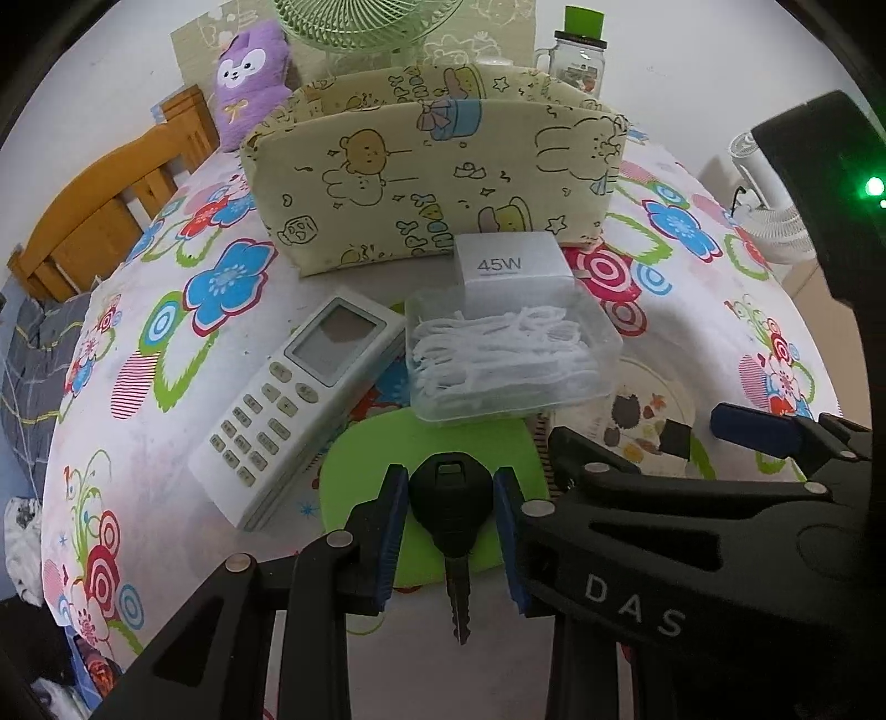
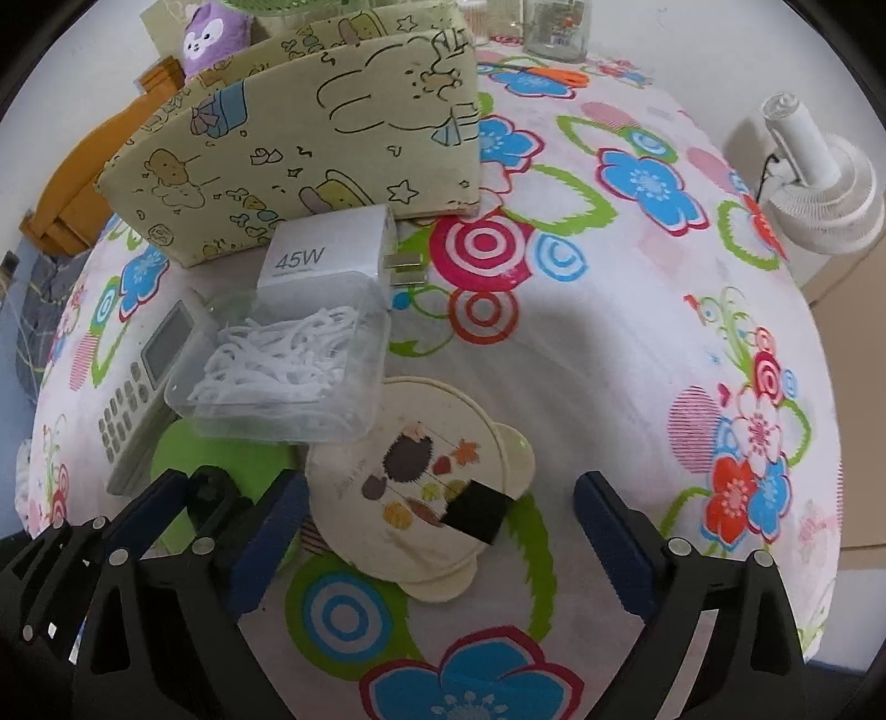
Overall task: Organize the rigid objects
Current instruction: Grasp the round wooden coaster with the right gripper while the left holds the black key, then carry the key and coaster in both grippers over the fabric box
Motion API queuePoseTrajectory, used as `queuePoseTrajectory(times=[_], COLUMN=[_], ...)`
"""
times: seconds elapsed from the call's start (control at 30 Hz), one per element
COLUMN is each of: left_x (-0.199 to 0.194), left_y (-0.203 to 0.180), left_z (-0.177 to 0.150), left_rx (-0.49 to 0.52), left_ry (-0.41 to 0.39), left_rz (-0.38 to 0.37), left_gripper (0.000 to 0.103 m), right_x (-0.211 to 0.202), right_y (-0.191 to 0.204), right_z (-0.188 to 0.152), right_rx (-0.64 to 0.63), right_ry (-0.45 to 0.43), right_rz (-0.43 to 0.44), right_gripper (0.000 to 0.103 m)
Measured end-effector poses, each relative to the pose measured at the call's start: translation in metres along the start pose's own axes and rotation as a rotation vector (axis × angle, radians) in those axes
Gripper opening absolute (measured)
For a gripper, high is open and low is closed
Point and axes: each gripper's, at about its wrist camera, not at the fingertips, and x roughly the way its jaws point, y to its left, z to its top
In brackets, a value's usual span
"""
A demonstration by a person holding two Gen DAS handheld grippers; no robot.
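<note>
My left gripper (image 1: 451,490) is shut on the head of a black key (image 1: 451,509). The key's blade points down toward the camera, and it hangs over a green mat (image 1: 387,443). My right gripper (image 2: 443,531) stands wide open. A small black block (image 2: 475,512) lies between its fingers on a cream lid with a hedgehog picture (image 2: 387,443). Behind the mat are a white remote (image 1: 299,410), a clear box of white floss picks (image 1: 509,354) and a white 45W charger (image 1: 509,266). A cartoon-print fabric bin (image 1: 432,183) stands at the back.
The table wears a flowered cloth (image 2: 637,332). Behind the bin are a purple plush (image 1: 249,77), a green fan (image 1: 365,22) and a glass jar with a green lid (image 1: 581,61). A wooden chair (image 1: 111,205) stands on the left, a white fan (image 2: 814,171) on the right, and orange scissors (image 2: 554,75) lie far back.
</note>
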Motion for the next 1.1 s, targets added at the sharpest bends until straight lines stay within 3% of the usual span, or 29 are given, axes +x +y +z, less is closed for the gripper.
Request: queuePoseTrajectory(times=[0.23, 0.37, 0.43, 0.8, 1.0, 1.1], left_x=[0.002, 0.003, 0.004, 0.002, 0.002, 0.001], left_y=[0.004, 0.003, 0.002, -0.005, 0.001, 0.001], left_z=[0.003, 0.005, 0.006, 0.004, 0.005, 0.003], left_rx=[-0.001, 0.012, 0.012, 0.021, 0.021, 0.036], left_ry=[0.011, 0.013, 0.012, 0.023, 0.019, 0.012], left_rz=[0.018, 0.01, 0.0, -0.019, 0.005, 0.016], left_gripper=[0.032, 0.032, 0.032, 0.032, 0.032, 0.032], right_x=[0.004, -0.001, -0.002, -0.003, 0.001, 0.001], right_y=[0.007, 0.009, 0.007, -0.009, 0.0, 0.006], right_z=[0.006, 0.005, 0.003, -0.002, 0.0, 0.001], right_rx=[-0.01, -0.004, 0.007, 0.049, 0.054, 0.033], right_ry=[-0.006, -0.017, -0.015, 0.002, -0.006, -0.034], right_rz=[-0.012, -0.004, -0.002, -0.05, -0.089, -0.117], right_gripper=[0.102, 0.089, 0.087, 0.087, 0.092, 0.086])
